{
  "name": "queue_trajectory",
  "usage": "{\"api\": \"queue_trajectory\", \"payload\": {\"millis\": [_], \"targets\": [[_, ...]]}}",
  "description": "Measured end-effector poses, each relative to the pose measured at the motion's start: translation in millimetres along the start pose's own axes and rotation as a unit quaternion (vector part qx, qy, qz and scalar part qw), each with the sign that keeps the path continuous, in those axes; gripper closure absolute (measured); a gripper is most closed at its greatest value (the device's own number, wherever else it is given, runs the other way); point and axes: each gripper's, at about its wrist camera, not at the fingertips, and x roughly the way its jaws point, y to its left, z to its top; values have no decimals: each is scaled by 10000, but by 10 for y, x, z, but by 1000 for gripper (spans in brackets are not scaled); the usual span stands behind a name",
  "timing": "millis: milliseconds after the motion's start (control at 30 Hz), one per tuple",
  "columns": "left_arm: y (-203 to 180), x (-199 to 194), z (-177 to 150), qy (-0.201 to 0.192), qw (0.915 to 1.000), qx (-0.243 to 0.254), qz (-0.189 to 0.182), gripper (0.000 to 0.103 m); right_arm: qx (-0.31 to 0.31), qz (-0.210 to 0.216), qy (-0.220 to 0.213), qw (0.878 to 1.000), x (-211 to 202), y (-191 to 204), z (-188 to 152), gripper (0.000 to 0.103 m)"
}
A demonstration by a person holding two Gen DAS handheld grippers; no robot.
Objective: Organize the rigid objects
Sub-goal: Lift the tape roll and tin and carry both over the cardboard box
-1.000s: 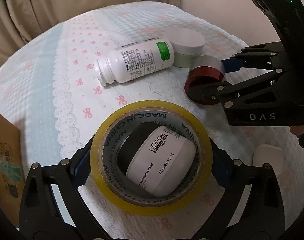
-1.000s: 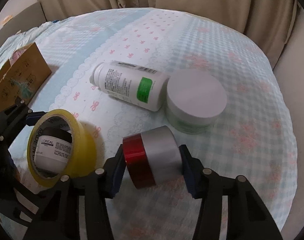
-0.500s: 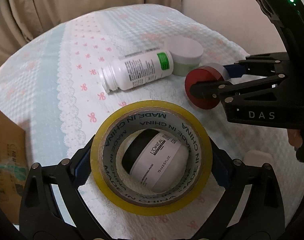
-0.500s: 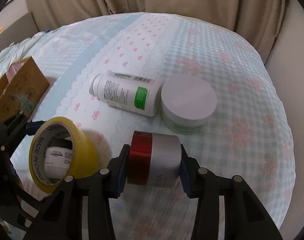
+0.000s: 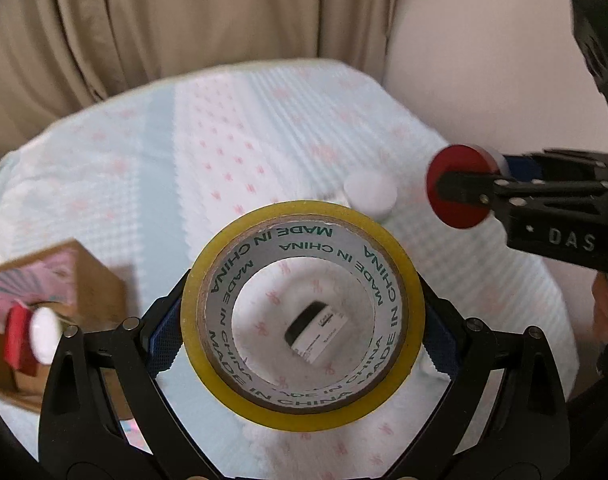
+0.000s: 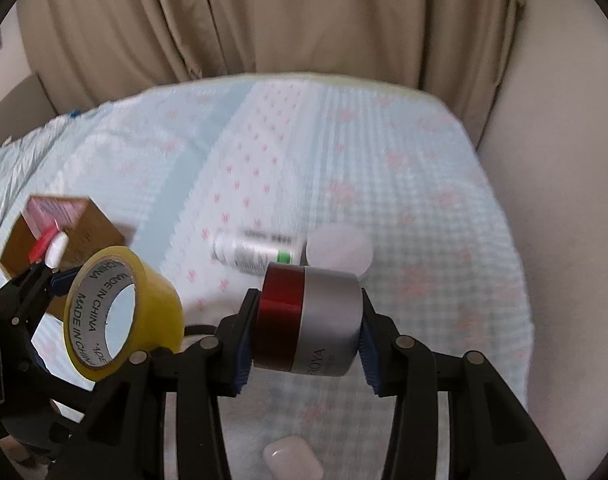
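Presently, left gripper (image 5: 301,314): jaws closed on tape roll (image 5: 301,308), lifted, axis toward camera.
Right gripper (image 6: 304,328): jaws clamping jar (image 6: 308,322), axis crosswise.
Box (image 5: 63,304): nine o'clock of tape; probably nearer left.

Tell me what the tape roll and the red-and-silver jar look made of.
Tape roll: glossy yellowish plastic film wound on a printed cardboard-looking core. Red-and-silver jar: metallic-looking, shiny red cap and satin silver body; possibly coated plastic.
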Motion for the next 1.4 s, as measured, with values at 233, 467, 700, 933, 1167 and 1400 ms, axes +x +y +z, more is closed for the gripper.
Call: {"api": "queue_trajectory", "payload": {"millis": [233,467,700,933,1167,1400], "targets": [[152,-918,406,-267,9985,-462,147,7,82,-119,-391,9991,-958,206,308,62],[338,-1918,615,-573,9944,-637,615,7,-133,22,-864,9962,-1857,547,534,62],[822,-2579,563,-707,9884,-881,1018,7,-131,474,-1037,9934,-2222,957,637,62],[1597,-2788,335,-580,9850,-1126,1169,7,-261,695,-980,9924,-2186,1577,717,62],[2404,-2828,103,-227,9896,-1021,991,7,-137,700,-751,9946,-1977,2282,795,62],[3083,-2630,-15,165,9951,-726,650,7,249,582,-279,9976,-1537,2980,837,62]]}}
